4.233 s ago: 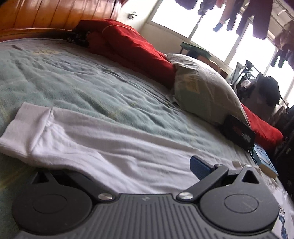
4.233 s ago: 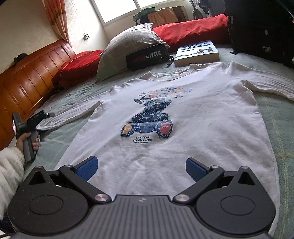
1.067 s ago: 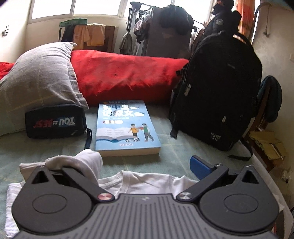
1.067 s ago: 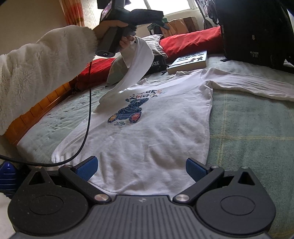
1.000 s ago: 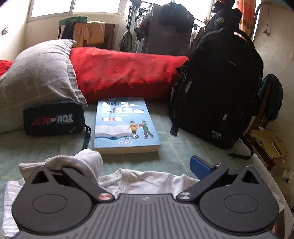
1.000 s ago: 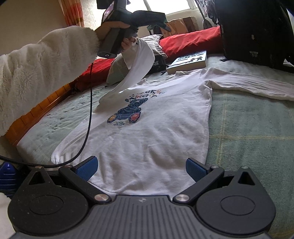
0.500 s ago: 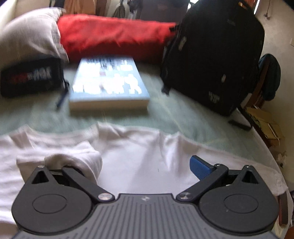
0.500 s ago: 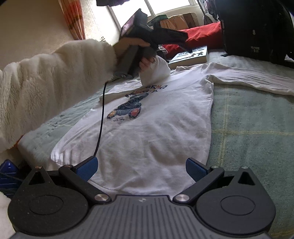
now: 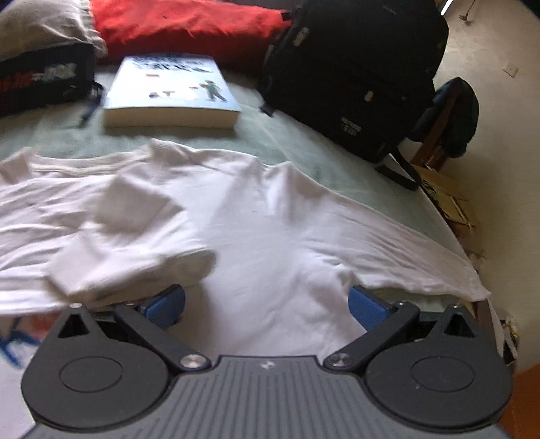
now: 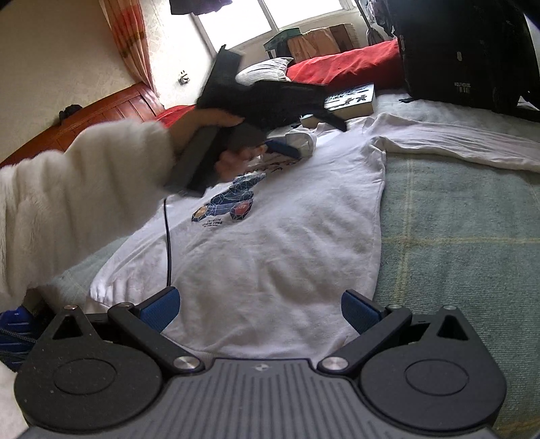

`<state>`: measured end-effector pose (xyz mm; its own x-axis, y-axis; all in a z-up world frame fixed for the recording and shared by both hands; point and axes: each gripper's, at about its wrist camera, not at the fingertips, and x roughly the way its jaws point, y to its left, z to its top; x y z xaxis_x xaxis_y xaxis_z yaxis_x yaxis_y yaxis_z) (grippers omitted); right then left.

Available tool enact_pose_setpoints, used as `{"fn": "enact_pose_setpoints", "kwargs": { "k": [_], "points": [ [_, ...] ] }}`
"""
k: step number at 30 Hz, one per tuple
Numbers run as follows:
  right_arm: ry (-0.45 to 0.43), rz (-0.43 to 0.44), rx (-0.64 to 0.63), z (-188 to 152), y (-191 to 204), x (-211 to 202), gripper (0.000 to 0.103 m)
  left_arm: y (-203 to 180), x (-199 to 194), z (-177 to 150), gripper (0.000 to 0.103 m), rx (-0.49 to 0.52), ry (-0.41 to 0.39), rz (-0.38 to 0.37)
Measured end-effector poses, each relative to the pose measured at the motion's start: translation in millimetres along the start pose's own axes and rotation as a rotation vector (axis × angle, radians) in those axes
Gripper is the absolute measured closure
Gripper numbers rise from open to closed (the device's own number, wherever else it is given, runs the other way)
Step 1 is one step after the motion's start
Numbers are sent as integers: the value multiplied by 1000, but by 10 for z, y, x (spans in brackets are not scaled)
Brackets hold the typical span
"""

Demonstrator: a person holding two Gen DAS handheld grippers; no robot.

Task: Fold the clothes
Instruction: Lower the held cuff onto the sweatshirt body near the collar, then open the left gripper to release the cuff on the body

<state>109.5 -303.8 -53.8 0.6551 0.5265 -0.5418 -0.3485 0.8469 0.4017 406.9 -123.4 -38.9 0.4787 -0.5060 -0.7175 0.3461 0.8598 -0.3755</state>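
Shirt: white long-sleeve shirt (image 10: 280, 250) lies flat, print side up, on the green bedspread (image 10: 465, 243). Bear graphic (image 10: 229, 206) sits mid-chest.
Your left gripper: left gripper (image 9: 266, 300) has both blue pads spread wide, nothing between them. It hangs low over the shirt's upper chest, aimed toward the collar and the book.
Left sleeve: the sleeve (image 9: 135, 243) is folded across the chest, its cuff end lying loose just ahead of your left pad (image 9: 165, 304). Whether cloth touches the pad, cannot tell; frame is blurred.
From the right wrist view: your left hand (image 10: 216, 141) in a fluffy white sleeve (image 10: 77, 199) grips the left gripper's handle above the print; the bunched cuff sits at the tip of the tool. A black cable (image 10: 167, 243) trails down over the shirt.
Your right gripper: right gripper (image 10: 260, 307) also wide, empty, parked at the shirt's bottom hem, pads over the cloth edge.
Right sleeve: other sleeve (image 10: 462, 141) is stretched straight out over the bedspread, unfolded.
Head of bed: book (image 9: 168, 91) just beyond the collar, apart from the shirt. Black pouch (image 9: 44, 77) to its left, black backpack (image 9: 354, 74) to its right, red cushion (image 9: 189, 23) behind, grey pillow (image 9: 40, 20) at far left.
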Motion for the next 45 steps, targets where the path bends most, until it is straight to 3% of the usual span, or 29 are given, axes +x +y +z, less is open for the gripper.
{"fn": "enact_pose_setpoints", "kwargs": {
  "k": [6, 12, 16, 21, 24, 30, 36, 42, 45],
  "points": [
    [-11, 0, 14, 7, -46, -15, 0, 394, -220, -6, 1, -145, -60, -26],
    [-6, -6, 23, -1, -71, 10, 0, 602, -118, 145, 1, -301, -102, -64],
    [0, -14, 26, -9, -92, 28, 0, 500, -41, 283, 1, -275, -133, -44],
    [-1, -21, 34, -10, -127, 36, 0, 334, 162, 385, 1, -269, -78, -44],
    [1, -29, 34, -17, -145, 31, 0, 343, 245, 318, 1, -316, -37, -27],
    [2, -28, 59, -19, -215, 55, 0, 422, 232, 328, 1, -339, -103, 49],
    [-2, -33, 54, 7, -238, 32, 0, 435, 106, 270, 1, -264, -108, 61],
    [5, -36, 78, 62, -205, 60, 0, 310, -322, 6, 1, 19, -76, 132],
    [16, -48, 73, 110, -169, 90, 0, 311, -613, -239, 1, 132, -50, 117]
  ]
}}
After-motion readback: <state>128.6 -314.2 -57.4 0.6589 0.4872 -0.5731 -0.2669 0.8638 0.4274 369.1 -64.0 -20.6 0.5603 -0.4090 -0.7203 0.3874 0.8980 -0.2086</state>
